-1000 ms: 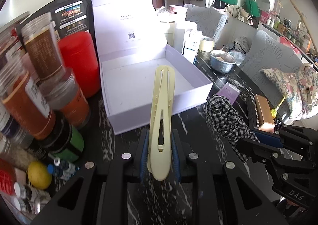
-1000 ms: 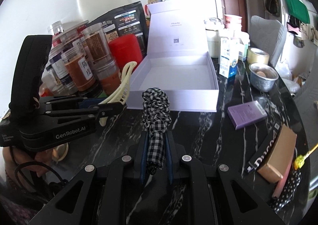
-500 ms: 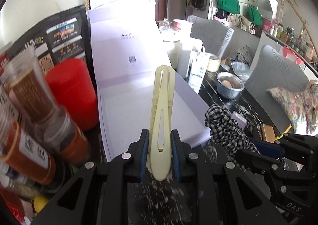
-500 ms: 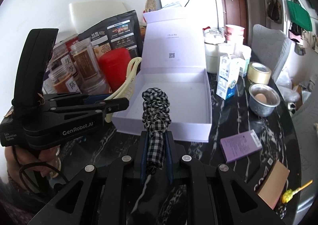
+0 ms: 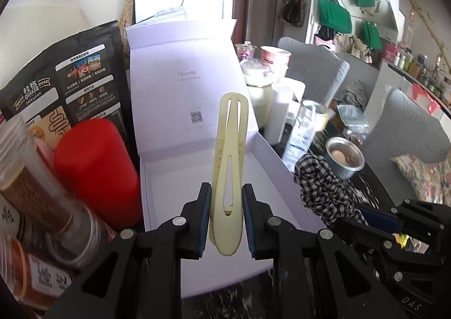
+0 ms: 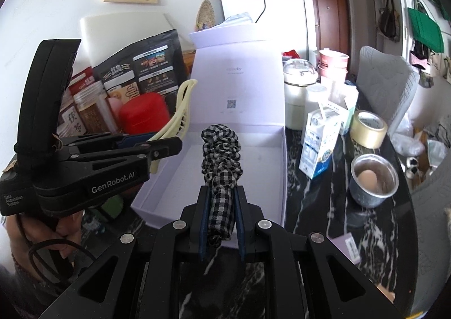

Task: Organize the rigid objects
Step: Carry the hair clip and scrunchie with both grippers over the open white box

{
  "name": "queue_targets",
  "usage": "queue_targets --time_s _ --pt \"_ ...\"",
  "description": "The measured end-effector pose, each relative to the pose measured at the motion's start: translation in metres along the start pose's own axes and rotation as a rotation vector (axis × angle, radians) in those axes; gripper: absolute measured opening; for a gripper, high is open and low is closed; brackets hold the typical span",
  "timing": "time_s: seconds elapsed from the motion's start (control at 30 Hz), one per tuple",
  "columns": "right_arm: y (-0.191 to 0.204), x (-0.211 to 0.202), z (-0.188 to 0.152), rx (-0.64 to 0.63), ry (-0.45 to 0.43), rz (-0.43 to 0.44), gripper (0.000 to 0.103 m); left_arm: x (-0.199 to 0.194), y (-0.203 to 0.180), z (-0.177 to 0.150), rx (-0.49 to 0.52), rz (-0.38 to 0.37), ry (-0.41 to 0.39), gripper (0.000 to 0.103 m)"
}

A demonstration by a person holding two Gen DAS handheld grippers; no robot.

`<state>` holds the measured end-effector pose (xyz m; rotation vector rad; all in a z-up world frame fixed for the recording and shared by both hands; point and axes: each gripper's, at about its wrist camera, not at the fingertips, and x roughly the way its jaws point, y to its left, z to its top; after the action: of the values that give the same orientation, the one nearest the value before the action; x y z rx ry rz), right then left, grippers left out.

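Observation:
An open white box (image 5: pixel 174 178) (image 6: pixel 270 149) with its lid standing up sits on the black marble table. My left gripper (image 5: pixel 225 217) is shut on a pale yellow hair clip (image 5: pixel 229 155), which points up over the box's near wall. From the right wrist view the left gripper (image 6: pixel 166 147) and the hair clip (image 6: pixel 180 110) hang at the box's left edge. My right gripper (image 6: pixel 220 217) is shut on a black-and-white checked scrunchie (image 6: pixel 221 155), held over the box's near wall. In the left wrist view the scrunchie (image 5: pixel 321 189) shows at the box's right side.
A red canister (image 5: pixel 95 166), spice jars (image 5: pixel 36 183) and a black oat bag (image 5: pixel 67 85) crowd the box's left. To its right stand a milk carton (image 6: pixel 321 147), a tape roll (image 6: pixel 369 128), a metal bowl with an egg (image 6: pixel 372 180) and white containers (image 6: pixel 298 93).
Both grippers have moved forward and a little up, from the table in front of the box to over its near wall, each still holding its item.

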<state>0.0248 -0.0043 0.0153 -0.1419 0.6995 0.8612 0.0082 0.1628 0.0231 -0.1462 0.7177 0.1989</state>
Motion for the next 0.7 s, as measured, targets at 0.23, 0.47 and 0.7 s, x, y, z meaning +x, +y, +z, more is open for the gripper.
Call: queue_targets --time_s 0.23,0.47,0.7 --pt "-0.007 0.014 0.022 0.015 -0.025 -0.003 0.017 0.018 0.009 0.019 -0.015 0.019 -0.007 0.022" --pt "-0.015 0.033 0.043 0.013 -0.030 -0.008 0.017 0.041 0.016 0.033 -0.023 0.042 0.009 0.022" --pt "-0.026 0.065 0.059 0.018 -0.002 0.015 0.017 0.070 0.031 0.043 -0.042 0.089 0.046 0.022"
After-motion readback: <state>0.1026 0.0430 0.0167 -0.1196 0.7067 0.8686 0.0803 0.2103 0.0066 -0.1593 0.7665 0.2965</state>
